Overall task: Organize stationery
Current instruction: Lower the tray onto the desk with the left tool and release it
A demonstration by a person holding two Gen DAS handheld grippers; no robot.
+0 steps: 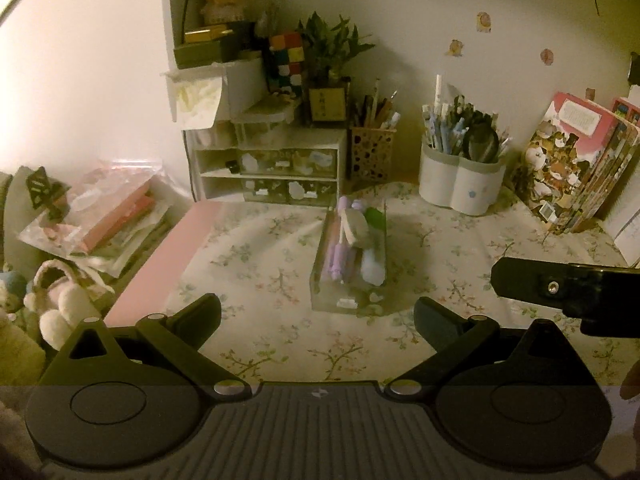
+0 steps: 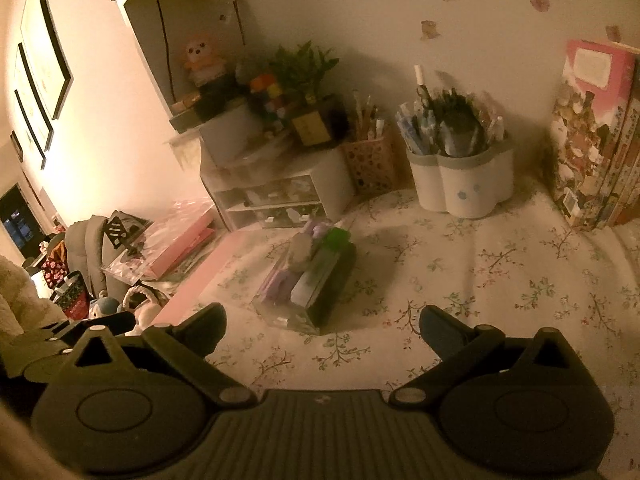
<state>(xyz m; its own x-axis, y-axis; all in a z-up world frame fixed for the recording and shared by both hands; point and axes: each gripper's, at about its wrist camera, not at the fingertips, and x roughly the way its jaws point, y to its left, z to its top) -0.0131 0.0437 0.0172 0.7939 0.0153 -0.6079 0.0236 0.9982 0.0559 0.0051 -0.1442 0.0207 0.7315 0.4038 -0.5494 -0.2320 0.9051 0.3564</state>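
Both grippers hover low over the counter [image 1: 460, 248], which is covered by a floral cloth. The left gripper [image 1: 318, 322] has its jaws spread wide with nothing between them, and the right gripper [image 2: 322, 328] likewise has its jaws spread and empty. A clear box [image 1: 349, 264] sits in the middle of the counter, just beyond the left gripper, and holds purple and pale pens and an eraser-like lump. Far behind it stand a white pen holder [image 1: 460, 184] full of pens on the right, a perforated pen cup [image 1: 370, 154] beside it, and a small drawer unit [image 1: 272, 168] on the left. Books [image 1: 576, 160] lean at the far right.
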